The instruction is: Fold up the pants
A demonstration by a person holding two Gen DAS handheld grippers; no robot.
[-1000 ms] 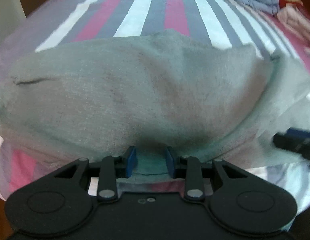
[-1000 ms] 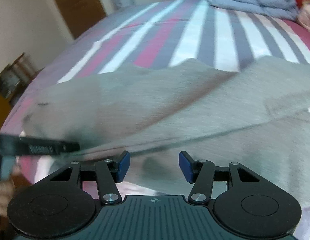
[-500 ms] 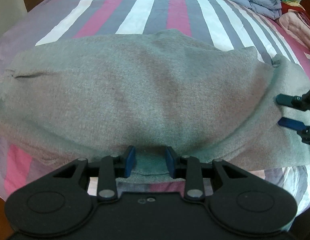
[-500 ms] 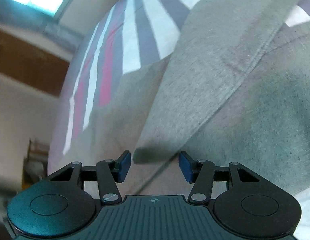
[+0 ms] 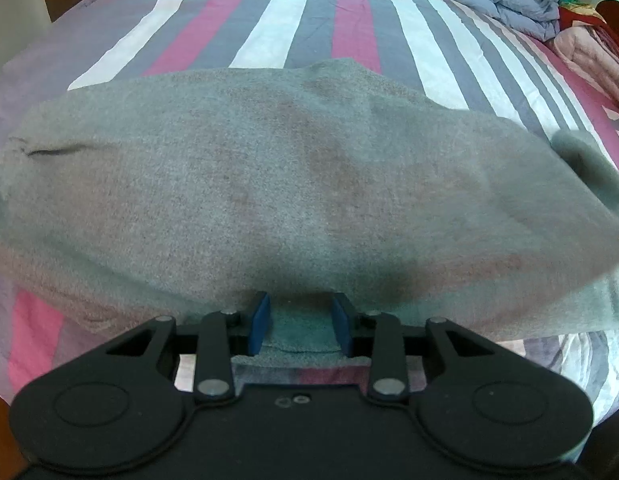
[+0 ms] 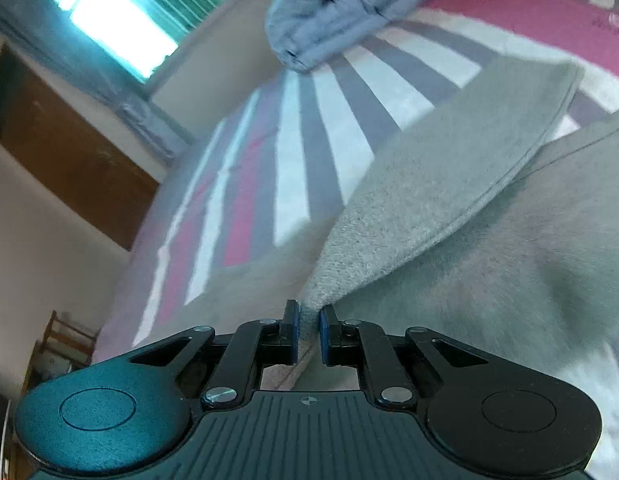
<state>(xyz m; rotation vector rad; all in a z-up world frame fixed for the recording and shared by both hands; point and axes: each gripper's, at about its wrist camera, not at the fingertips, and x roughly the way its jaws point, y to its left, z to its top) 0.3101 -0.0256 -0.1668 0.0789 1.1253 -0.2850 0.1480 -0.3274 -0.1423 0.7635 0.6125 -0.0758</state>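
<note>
The grey pants (image 5: 293, 184) lie across the striped bed (image 5: 353, 20) near its front edge. The left claw (image 5: 300, 322) pins their hem while the right claw (image 6: 308, 334), jaws just closed, pinches a corner to carry the fold.

Each tool was matte black plastic: two broad rounded lobes with a pressed circle in each, angled link arms pinned with silver screws, and short blue pads on the fingertips. The left tool (image 5: 301, 322) had a smooth body with two tiny rings. The right tool (image 6: 308, 334) had a ribbed body bearing a small crosshair mark.
</note>
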